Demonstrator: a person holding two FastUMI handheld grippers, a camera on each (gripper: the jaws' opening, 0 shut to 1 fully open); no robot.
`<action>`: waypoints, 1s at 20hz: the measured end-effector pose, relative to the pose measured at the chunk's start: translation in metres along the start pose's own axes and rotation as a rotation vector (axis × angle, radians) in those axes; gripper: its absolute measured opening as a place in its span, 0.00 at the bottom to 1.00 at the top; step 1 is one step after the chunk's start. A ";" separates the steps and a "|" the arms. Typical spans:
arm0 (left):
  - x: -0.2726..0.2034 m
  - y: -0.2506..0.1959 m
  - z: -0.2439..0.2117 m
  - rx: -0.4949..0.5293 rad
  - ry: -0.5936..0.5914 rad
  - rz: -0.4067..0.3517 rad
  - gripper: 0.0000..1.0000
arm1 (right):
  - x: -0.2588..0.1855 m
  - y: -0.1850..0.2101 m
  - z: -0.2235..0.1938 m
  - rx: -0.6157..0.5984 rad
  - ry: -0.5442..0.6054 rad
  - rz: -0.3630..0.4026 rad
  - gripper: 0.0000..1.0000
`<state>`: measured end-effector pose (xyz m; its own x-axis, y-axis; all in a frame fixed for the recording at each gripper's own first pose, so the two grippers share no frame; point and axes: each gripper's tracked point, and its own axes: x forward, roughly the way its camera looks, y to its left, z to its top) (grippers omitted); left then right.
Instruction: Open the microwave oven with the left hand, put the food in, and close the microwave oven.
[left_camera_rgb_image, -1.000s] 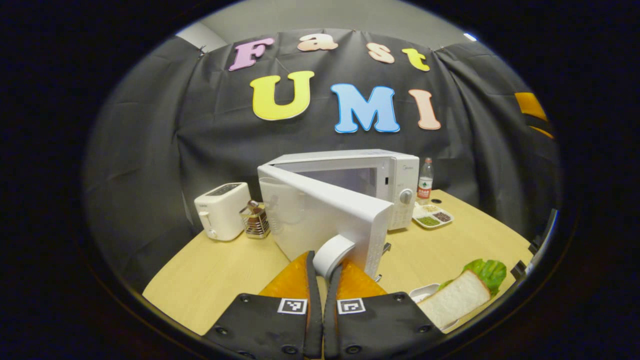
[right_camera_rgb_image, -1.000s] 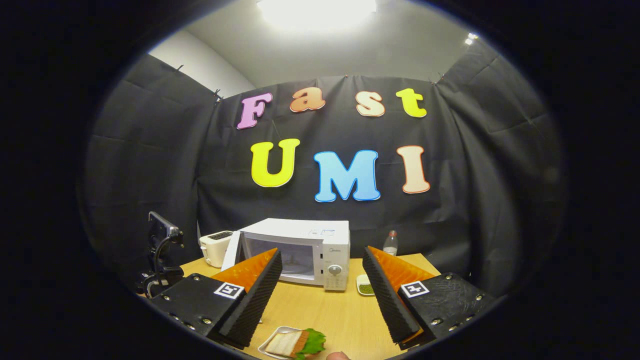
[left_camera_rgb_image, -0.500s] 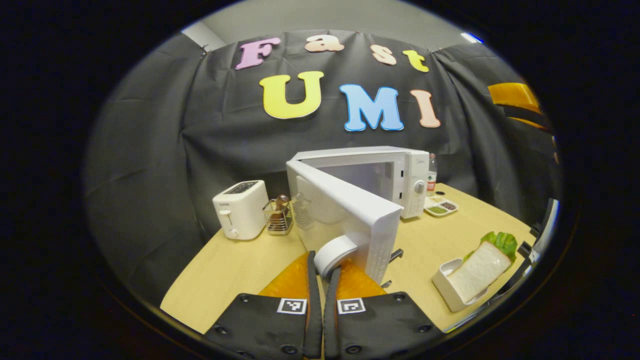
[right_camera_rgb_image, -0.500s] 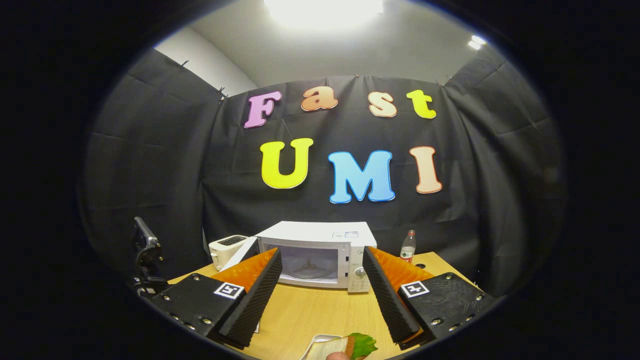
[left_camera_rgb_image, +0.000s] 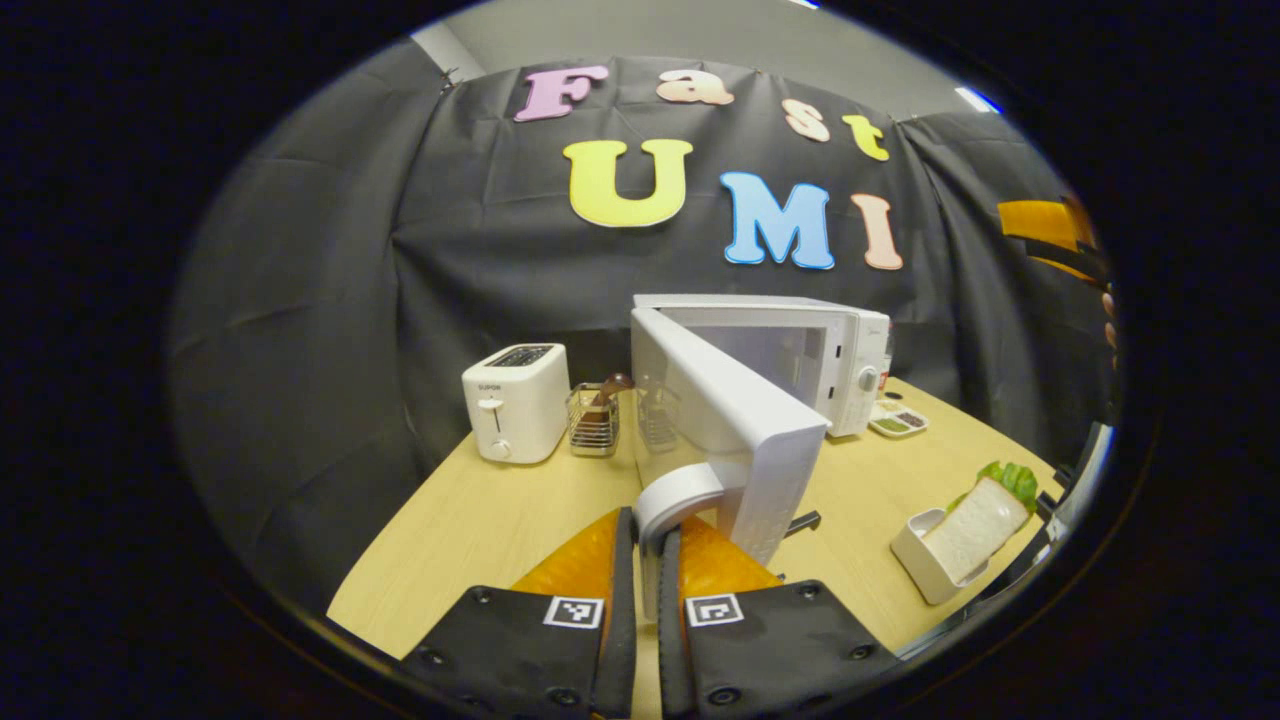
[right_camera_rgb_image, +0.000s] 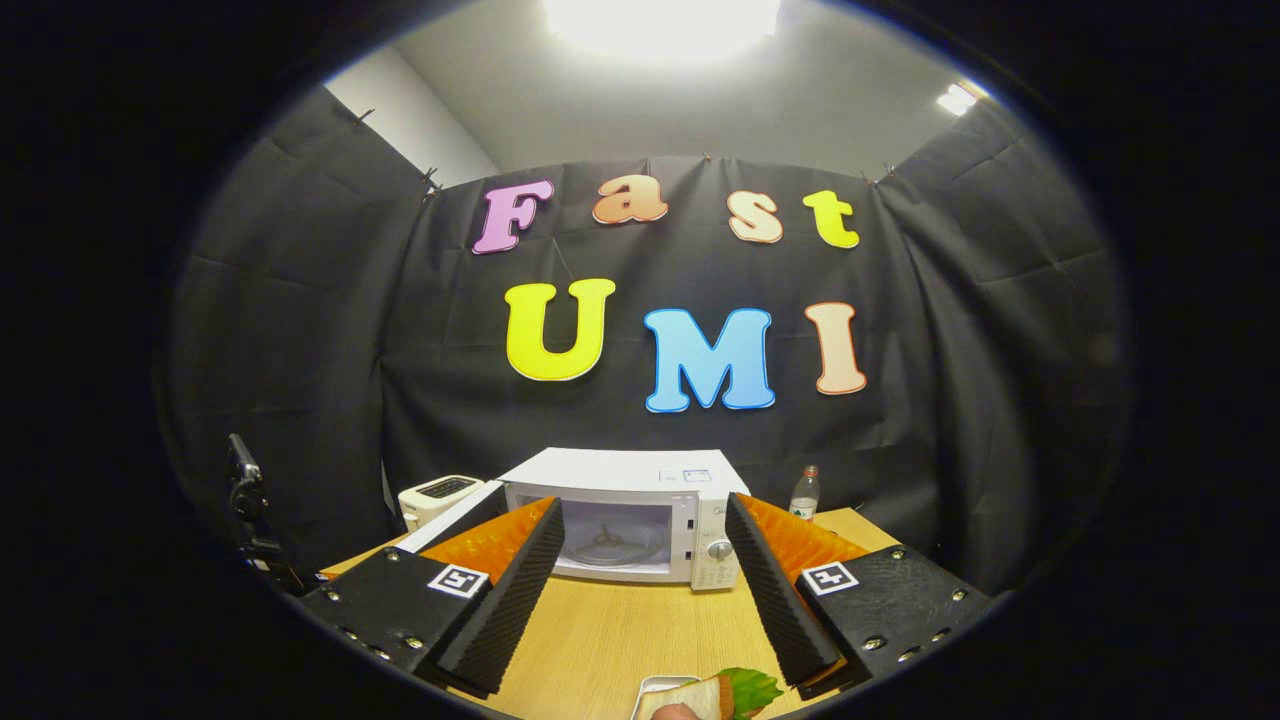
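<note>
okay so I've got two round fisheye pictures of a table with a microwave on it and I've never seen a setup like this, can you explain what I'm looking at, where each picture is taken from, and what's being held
A person holds a two-finger gripper in each hand, and a camera rides on each gripper, looking along its fingers.

In the left gripper view, the left gripper is shut on the curved white door handle of the white microwave oven, whose door is swung open.

In the right gripper view, the right gripper is open and holds nothing; it faces the microwave's open cavity.

On the light wooden table stand a white toaster, a small wire basket, a divided white dish of seasonings and a white tray carrying a sandwich of white bread and green lettuce, the food to go inside.
</note>
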<state>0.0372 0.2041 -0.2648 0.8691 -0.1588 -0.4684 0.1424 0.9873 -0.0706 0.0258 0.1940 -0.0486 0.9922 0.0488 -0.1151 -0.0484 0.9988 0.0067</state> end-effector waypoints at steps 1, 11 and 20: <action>-0.006 0.006 -0.002 -0.014 -0.001 0.017 0.14 | -0.001 -0.002 -0.003 -0.006 0.010 -0.002 0.98; -0.105 0.035 0.086 -0.078 -0.191 0.244 0.96 | 0.008 -0.038 -0.080 0.047 0.235 0.074 0.98; -0.147 -0.016 0.172 -0.073 -0.368 0.274 0.96 | 0.016 -0.080 -0.182 0.129 0.574 0.107 0.98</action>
<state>-0.0110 0.2108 -0.0431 0.9822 0.1299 -0.1355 -0.1384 0.9888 -0.0554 0.0245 0.1147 -0.2317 0.7598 0.1779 -0.6254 -0.0947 0.9819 0.1641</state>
